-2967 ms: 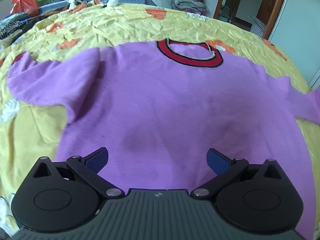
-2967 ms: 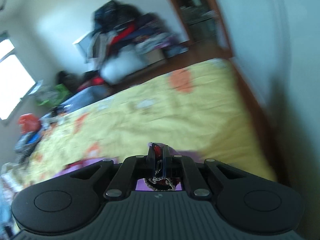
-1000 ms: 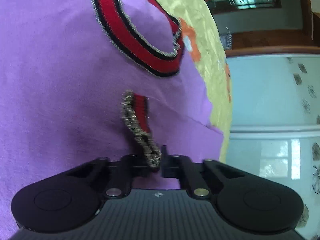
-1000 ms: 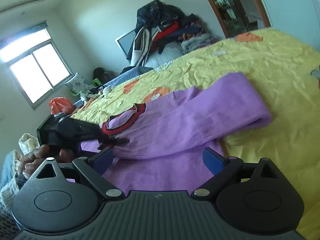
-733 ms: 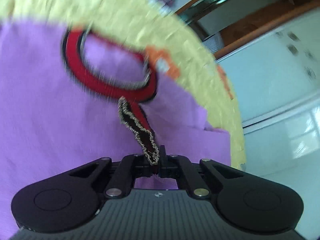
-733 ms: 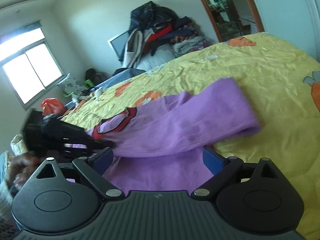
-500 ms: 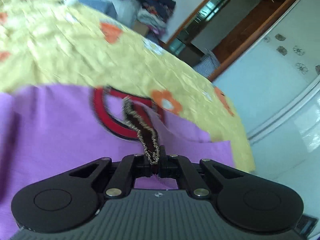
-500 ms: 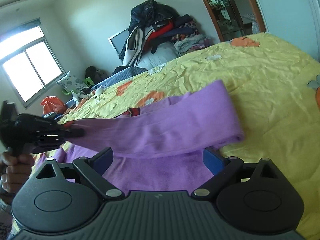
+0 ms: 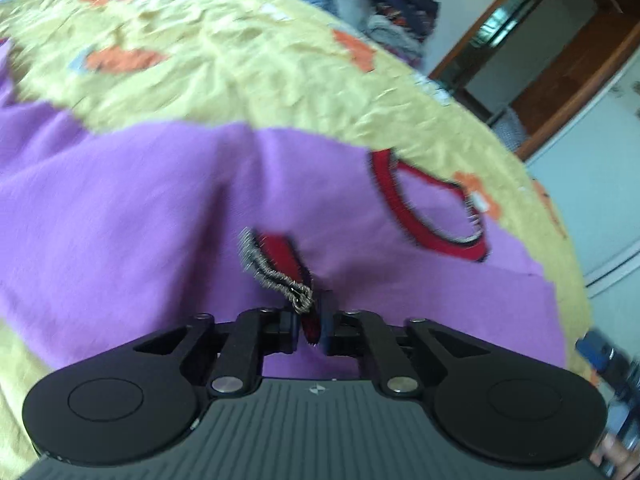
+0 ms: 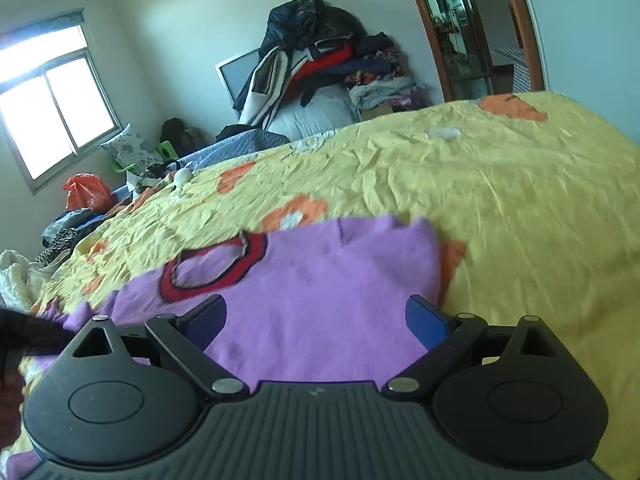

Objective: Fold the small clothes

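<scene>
A purple sweater (image 9: 140,220) with a red and black collar (image 9: 424,208) lies on a yellow bedspread (image 9: 240,68). My left gripper (image 9: 311,322) is shut on the red and black sleeve cuff (image 9: 280,264), held over the sweater's body. In the right wrist view the sweater (image 10: 320,300) lies flat with its right side folded in, the collar (image 10: 212,268) to the left. My right gripper (image 10: 316,316) is open and empty just above the sweater. The left gripper (image 10: 28,336) shows at the far left edge.
The yellow bedspread (image 10: 500,200) with orange flowers extends right and behind. A pile of clothes (image 10: 320,64) stands at the far wall beside a doorway (image 10: 472,28). A window (image 10: 52,100), a red bag (image 10: 86,196) and loose clothes lie at left.
My left gripper has carried the cuff leftward across the sweater, so the right sleeve now lies folded over the body. My right gripper stays open above the sweater.
</scene>
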{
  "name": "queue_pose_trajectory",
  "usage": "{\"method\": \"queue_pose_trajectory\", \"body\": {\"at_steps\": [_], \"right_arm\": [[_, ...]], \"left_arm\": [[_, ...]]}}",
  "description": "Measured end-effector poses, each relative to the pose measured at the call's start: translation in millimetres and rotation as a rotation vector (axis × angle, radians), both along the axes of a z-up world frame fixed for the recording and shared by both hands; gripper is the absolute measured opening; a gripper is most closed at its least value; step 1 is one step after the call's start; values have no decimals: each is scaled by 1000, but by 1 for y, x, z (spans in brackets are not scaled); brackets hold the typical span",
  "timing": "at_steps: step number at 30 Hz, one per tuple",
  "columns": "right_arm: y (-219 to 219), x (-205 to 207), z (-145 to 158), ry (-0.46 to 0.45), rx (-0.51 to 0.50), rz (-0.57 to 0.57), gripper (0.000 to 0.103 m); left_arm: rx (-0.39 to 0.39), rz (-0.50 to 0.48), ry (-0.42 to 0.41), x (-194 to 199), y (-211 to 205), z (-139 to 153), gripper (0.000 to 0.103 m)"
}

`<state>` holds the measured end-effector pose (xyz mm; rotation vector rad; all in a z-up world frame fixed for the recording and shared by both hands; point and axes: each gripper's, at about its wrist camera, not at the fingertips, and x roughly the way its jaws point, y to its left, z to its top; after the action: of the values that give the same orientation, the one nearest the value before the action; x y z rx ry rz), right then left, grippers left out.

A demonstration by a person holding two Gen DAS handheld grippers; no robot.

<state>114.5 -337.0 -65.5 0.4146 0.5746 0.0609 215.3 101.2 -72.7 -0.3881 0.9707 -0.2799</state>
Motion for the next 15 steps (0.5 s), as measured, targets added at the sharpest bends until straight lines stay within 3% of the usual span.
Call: {"method": "queue_pose_trajectory", "body": {"at_steps": [2,3,4,6,7,9,13,15], "right_arm": [[-1,21,-6,27,7,34,97],[1,28,-9,26,-15,44,97],[5,38,-14,54,-82,42,97],[12,59,-30,191,-219,29,97],[15,59,-34,184,-283,28,97],[23,53,-34,187,-349,21,97],[47,35,-21,151,-332,24,98],[65,26,-14,129,-300,14,103]], "left_arm": [[-63,32,1,-5,15,-2,34],[-73,63,3,-9,23,0,36],[-47,93,-10,-13,29,4,39],[52,148,-31,-26,39,15,39],[52,152,-52,-34,44,22,39],[-22,137,-100,-49,51,32,39],[-177,30,-150,-52,31,42,59],[-225,-8,-142,-41,12,34,60]]}}
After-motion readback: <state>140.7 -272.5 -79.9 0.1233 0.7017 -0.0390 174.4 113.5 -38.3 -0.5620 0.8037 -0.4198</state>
